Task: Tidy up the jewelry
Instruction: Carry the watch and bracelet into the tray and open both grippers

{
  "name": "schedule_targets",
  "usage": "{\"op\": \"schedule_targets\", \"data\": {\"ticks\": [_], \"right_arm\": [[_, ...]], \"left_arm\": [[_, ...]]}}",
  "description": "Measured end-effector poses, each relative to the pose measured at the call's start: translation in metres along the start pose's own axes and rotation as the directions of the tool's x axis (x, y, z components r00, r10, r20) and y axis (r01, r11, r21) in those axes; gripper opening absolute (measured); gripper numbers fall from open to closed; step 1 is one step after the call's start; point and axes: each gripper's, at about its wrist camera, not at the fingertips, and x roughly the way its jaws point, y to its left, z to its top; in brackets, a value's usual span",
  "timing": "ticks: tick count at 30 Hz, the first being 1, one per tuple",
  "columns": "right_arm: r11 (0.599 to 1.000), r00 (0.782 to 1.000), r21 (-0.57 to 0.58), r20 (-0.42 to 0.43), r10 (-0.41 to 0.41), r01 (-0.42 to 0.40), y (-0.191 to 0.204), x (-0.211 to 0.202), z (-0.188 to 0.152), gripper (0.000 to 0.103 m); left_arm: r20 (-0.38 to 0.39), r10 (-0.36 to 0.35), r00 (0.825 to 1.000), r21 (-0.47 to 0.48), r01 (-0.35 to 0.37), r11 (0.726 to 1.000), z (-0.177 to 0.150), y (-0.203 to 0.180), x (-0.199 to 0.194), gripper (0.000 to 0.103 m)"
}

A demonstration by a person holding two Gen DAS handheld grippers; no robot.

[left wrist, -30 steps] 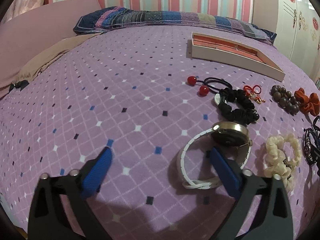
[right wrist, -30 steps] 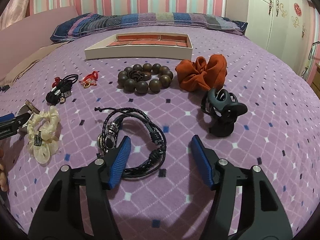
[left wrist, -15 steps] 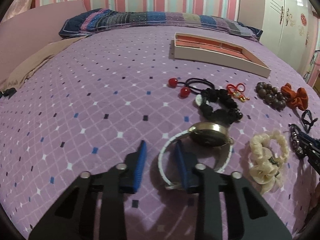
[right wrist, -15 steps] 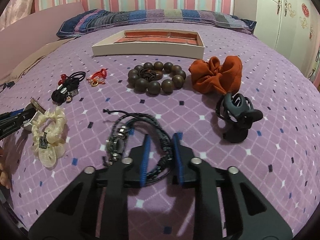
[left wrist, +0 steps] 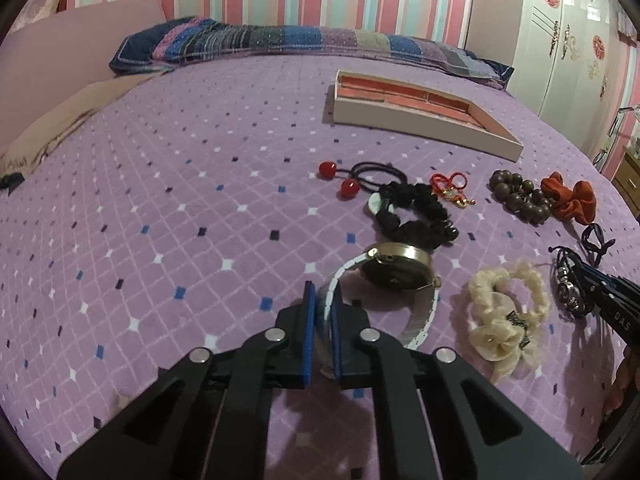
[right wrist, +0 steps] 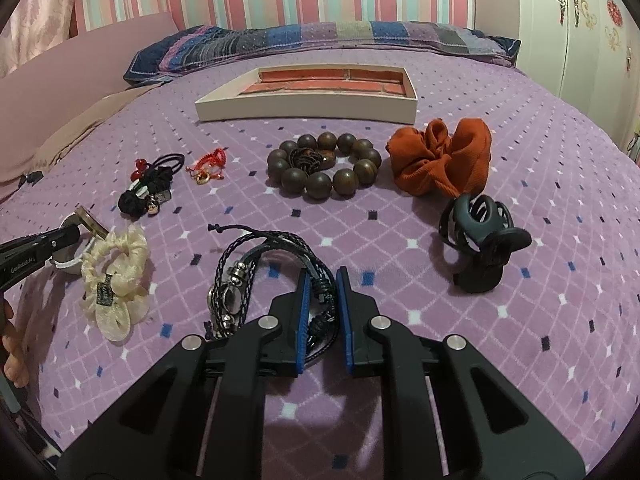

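Here, the left gripper (left wrist: 320, 300) pinches the watch (left wrist: 396, 272) strap; the right gripper (right wrist: 322, 284) clamps the braided bracelet (right wrist: 276, 268). Both lie on a purple bedspread (left wrist: 180, 220) before striped walls.

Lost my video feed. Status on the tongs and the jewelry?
Left tongs shut on watch strap. Right tongs shut on braided bracelet. Tray empty, path clear.

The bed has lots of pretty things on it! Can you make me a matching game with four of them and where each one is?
Things:
1. watch
2. braided bracelet
3. orange scrunchie
4. tray

Places:
A. beside the bead bracelet
B. in the right gripper
C. farthest back, near the pillow
D. strap in the left gripper

Pairs: 1-D, 2-B, 3-A, 4-C
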Motion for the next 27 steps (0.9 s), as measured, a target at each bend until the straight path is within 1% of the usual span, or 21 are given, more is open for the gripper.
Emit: {"op": "schedule_targets", "data": {"ticks": [6, 10, 15, 20, 27], "right_arm": [[1.000, 1.000, -0.008, 0.027, -0.001, 0.001, 0.004, -0.003, 0.006, 0.014], [1.000, 0.999, 0.000, 0.041, 0.000, 0.000, 0.005, -0.003, 0.013, 0.014], [1.000, 0.997, -0.014, 0.078, -0.019, 0.020, 0.009, -0.006, 0.027, 0.014], [1.000, 0.994, 0.005, 0.106, -0.021, 0.021, 0.006, -0.004, 0.053, 0.014], [0.999, 0.988, 0.038, 0.155, -0.028, 0.023, -0.004, 0.005, 0.109, 0.014]], "left_arm": [[0.053, 0.018, 0.998, 0.028, -0.020, 0.999, 0.006, -0.010, -0.013, 0.008], [0.074, 0.022, 0.997, 0.041, -0.025, 0.999, 0.014, -0.014, -0.016, 0.008], [0.088, 0.023, 0.996, 0.053, -0.028, 0.998, 0.030, -0.018, -0.015, 0.008], [0.104, 0.024, 0.994, 0.062, -0.030, 0.998, 0.058, -0.026, -0.007, 0.008], [0.148, -0.021, 0.989, 0.046, 0.015, 0.999, 0.119, -0.043, 0.009, 0.008]]}}
